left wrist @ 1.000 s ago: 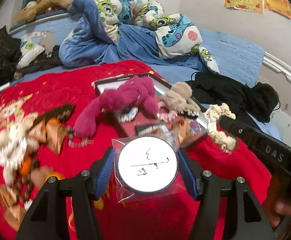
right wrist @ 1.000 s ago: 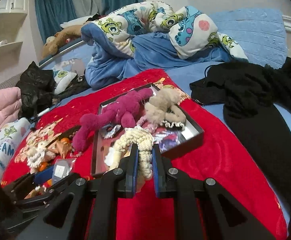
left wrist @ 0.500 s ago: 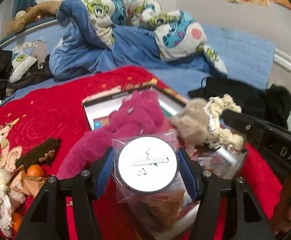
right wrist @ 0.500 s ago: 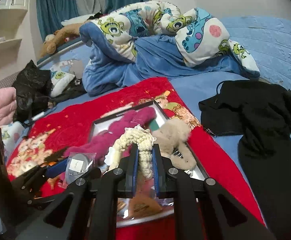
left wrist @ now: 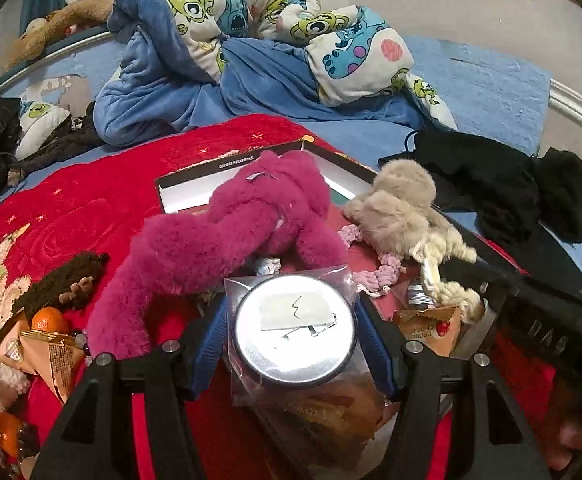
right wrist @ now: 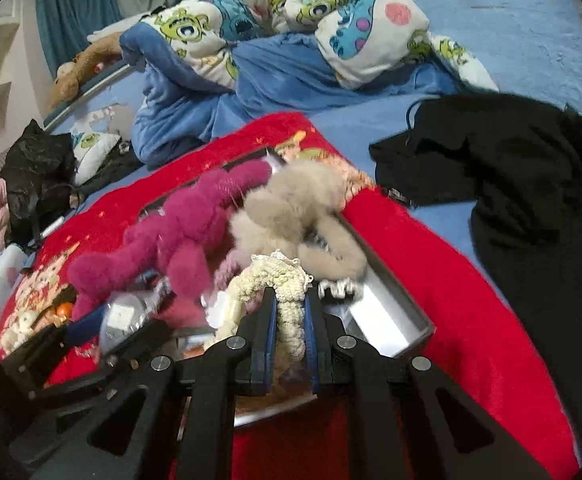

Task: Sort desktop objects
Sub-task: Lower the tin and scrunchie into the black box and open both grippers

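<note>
My left gripper (left wrist: 291, 332) is shut on a round silver tin in a clear plastic bag (left wrist: 294, 330), held over the near part of a dark-rimmed tray (left wrist: 187, 176). My right gripper (right wrist: 289, 312) is shut on a cream crochet toy (right wrist: 279, 280), held over the same tray (right wrist: 395, 320). In the tray lie a magenta plush (left wrist: 231, 236) and a beige plush (left wrist: 395, 204). The magenta plush (right wrist: 187, 228) and beige plush (right wrist: 291, 208) also show in the right wrist view. The bagged tin (right wrist: 125, 314) shows there too, at lower left.
The tray sits on a red blanket (left wrist: 71, 200) on a bed. Loose toys, snack packs and oranges (left wrist: 49, 318) lie left of the tray. Black clothing (right wrist: 511, 184) lies to the right. A bunched blue and cartoon duvet (left wrist: 251, 40) lies behind.
Both grippers have moved forward and now hang over the tray, each still holding its object. The plush toys appear larger and nearer in both views.
</note>
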